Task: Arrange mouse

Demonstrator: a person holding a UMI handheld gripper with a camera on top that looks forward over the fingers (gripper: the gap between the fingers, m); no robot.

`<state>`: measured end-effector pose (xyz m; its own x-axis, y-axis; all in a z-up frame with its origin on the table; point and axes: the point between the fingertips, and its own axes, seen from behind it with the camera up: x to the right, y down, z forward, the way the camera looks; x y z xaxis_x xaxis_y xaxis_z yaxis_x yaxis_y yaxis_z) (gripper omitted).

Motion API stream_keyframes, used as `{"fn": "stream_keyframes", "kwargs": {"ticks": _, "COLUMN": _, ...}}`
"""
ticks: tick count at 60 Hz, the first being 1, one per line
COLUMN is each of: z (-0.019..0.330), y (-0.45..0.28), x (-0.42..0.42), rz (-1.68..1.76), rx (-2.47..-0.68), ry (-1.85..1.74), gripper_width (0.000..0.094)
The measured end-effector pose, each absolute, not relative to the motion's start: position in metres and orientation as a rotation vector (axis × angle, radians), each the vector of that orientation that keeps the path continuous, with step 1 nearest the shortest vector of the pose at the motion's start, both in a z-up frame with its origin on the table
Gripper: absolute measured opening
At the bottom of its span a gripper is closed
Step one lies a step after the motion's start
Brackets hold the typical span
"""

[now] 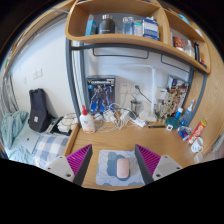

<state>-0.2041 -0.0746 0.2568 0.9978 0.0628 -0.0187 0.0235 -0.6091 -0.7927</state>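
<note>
Wooden desk is stretching out ahead of us, with shelves overhead and bottles crowding its far side. We are holding the gripper wide open and empty, its pads flanking a grey mouse mat. We are seeing the mouse resting on that mat, between the fingers but nearer the right one, touching neither. To do this well, we judge we should be centring the fingers about the mouse's sides, lowering squarely, and closing gently so it is not skidding off the mat.
</note>
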Motion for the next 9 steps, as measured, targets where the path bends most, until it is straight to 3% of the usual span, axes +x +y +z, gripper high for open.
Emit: {"fn": "stream_keyframes", "kwargs": {"ticks": 9, "z": 0.2526, "y": -0.0784, "x": -0.2103, "rz": 0.071, "rx": -2.231, "ry": -0.057, "gripper_width": 0.0852}}
